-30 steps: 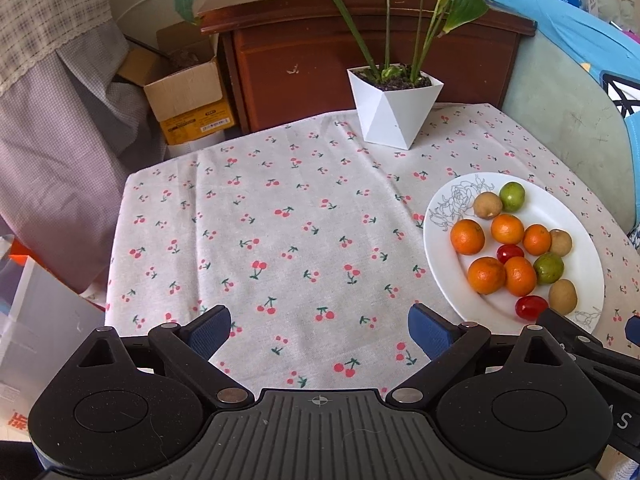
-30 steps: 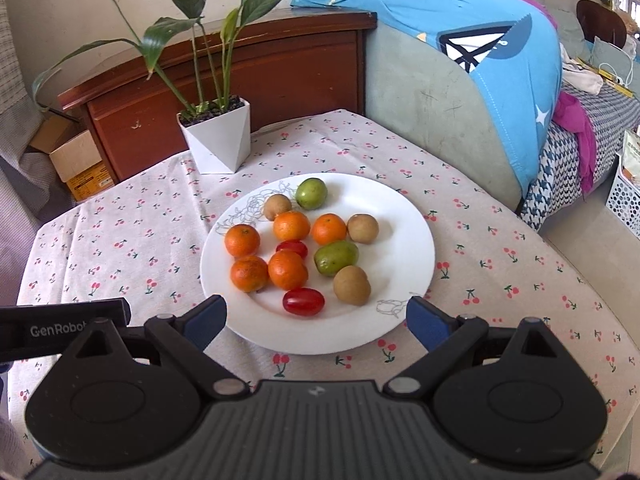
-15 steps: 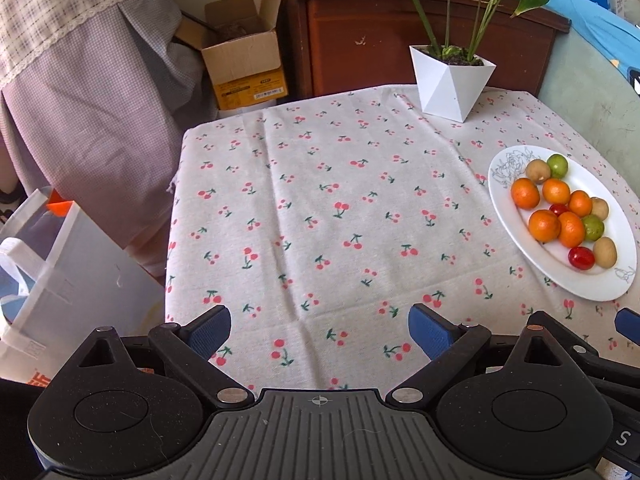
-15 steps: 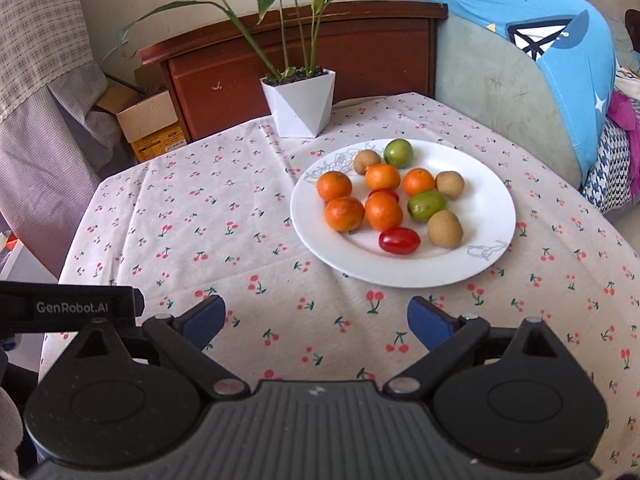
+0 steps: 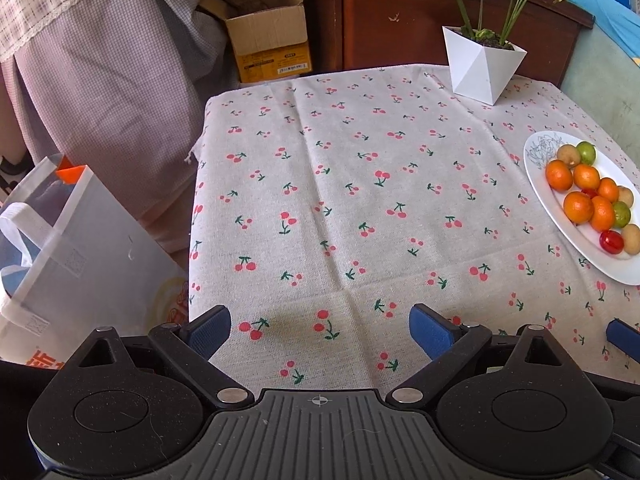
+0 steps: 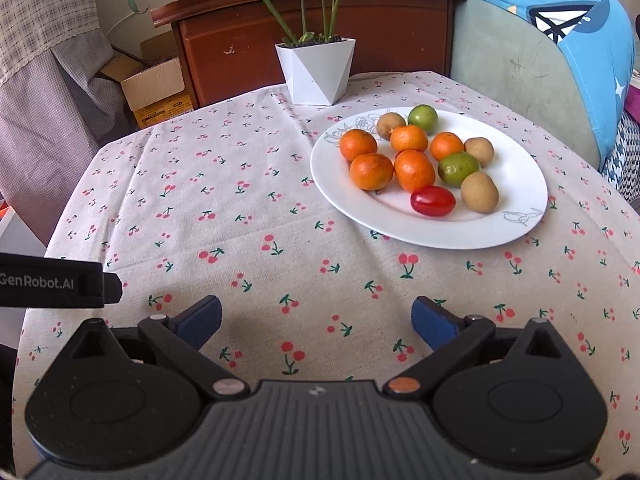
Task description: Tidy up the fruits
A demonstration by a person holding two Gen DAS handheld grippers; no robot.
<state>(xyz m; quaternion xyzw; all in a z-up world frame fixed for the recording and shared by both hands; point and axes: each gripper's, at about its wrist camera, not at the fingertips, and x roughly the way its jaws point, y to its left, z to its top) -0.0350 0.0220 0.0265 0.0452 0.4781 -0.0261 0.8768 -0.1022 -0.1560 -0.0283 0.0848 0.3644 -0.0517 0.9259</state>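
- Tablecloth [image 6: 248,184] printed with red cherries covers the table beneath both grippers.
- Right gripper [image 6: 316,316]: its two blue-padded fingers [image 6: 434,320] are set wide and opening further, with only cloth between them.
- A white plate [image 6: 516,184] of fruit lies ahead of the right gripper and a little to its right, well clear of the fingertips.
- On the plate, five oranges [image 6: 414,170] cluster toward the left side.
- A red tomato [image 6: 433,200] sits at the near edge of the pile, closest to the right gripper; a second red one peeks out between the oranges.
- Two green fruits [image 6: 458,168] and three brown fruits [image 6: 479,192] fill the plate's far and right parts.
- A white faceted pot [image 6: 316,70] holding a leafy plant stands beyond the plate, slightly to its left.
- Left gripper [image 5: 320,330]: its fingers stand apart over bare cloth, gripping nothing.
- From the left gripper, the same plate sits far off to the right and ahead, the pot farther ahead.
- A white carrier bag [image 5: 80,248] sits off the table, left of the left gripper.
- An open cardboard box [image 5: 268,36] rests on the floor beyond the table's far left corner.
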